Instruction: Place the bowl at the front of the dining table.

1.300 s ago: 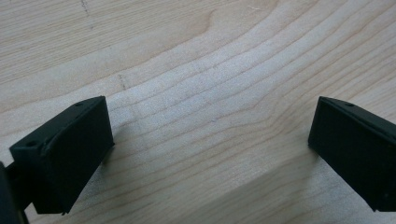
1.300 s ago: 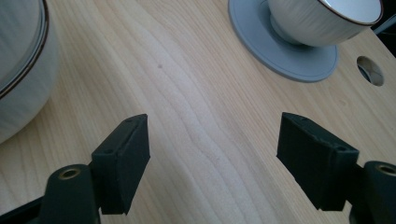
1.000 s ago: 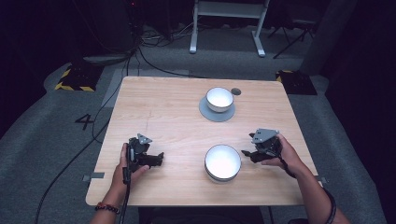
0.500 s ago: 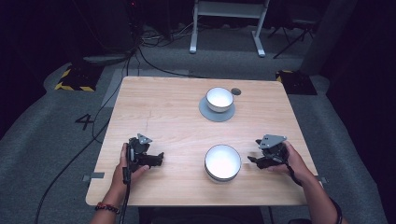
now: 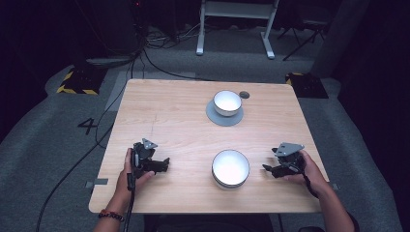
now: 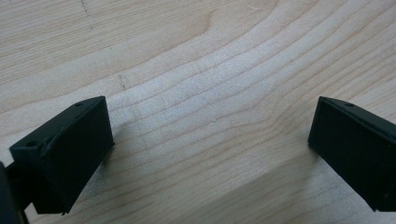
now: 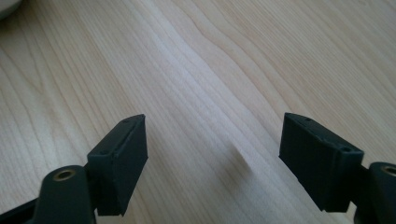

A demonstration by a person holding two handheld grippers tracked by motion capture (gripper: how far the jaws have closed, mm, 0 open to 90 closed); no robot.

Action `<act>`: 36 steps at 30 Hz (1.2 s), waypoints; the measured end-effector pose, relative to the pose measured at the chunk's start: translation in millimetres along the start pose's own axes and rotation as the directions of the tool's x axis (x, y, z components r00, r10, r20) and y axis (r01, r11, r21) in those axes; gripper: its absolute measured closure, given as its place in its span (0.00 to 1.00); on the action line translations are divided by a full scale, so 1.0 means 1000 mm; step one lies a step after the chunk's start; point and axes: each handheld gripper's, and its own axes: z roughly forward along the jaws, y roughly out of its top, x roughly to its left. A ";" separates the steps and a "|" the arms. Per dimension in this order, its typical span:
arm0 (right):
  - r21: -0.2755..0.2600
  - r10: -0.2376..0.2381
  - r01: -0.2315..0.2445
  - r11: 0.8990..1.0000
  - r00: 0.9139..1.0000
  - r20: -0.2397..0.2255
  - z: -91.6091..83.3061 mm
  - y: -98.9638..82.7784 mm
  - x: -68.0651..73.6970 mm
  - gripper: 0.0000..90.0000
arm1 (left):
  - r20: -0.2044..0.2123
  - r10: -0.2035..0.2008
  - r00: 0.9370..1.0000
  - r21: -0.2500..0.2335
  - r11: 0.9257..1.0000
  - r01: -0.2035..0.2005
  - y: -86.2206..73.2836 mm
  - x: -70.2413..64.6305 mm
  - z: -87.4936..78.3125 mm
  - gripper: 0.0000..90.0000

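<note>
Pale wooden table (image 5: 183, 121) standing on grey carpet. Near white round bowl (image 5: 231, 167) sitting between left gripper (image 5: 162, 166) and right gripper (image 5: 270, 169), both gaping wide, gripping nothing.

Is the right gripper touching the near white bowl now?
Apart. In the high view, bare table wood shows between the right gripper and the near white bowl. The right gripper view shows open jaws over bare wood.

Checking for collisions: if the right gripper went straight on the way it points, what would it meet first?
Probably the near white bowl: the right gripper, jaws open, points toward it across bare table.
</note>
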 end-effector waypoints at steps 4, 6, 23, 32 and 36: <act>-0.002 0.005 -0.005 1.000 1.000 -0.011 -0.001 -0.007 -0.001 0.25 | -0.001 0.001 1.000 0.003 1.000 -0.001 0.000 0.000 0.000 0.00; 0.000 -0.008 0.008 1.000 1.000 -0.007 -0.002 -0.010 -0.003 0.25 | 0.000 0.000 1.000 0.003 1.000 0.000 0.000 0.000 0.000 0.00; -0.075 0.127 -0.131 0.989 0.990 -0.060 -0.012 -0.040 -0.011 0.22 | -0.001 0.003 1.000 0.002 1.000 -0.003 0.000 0.000 0.000 0.00; -0.105 0.206 -0.214 0.971 0.975 -0.084 -0.017 -0.059 -0.019 0.18 | 0.003 0.002 1.000 0.006 1.000 -0.002 0.001 0.000 0.000 0.00; -0.105 0.200 -0.209 0.972 0.976 -0.085 -0.017 -0.059 -0.020 0.17 | 0.000 0.004 1.000 0.003 1.000 -0.004 0.001 0.000 0.000 0.00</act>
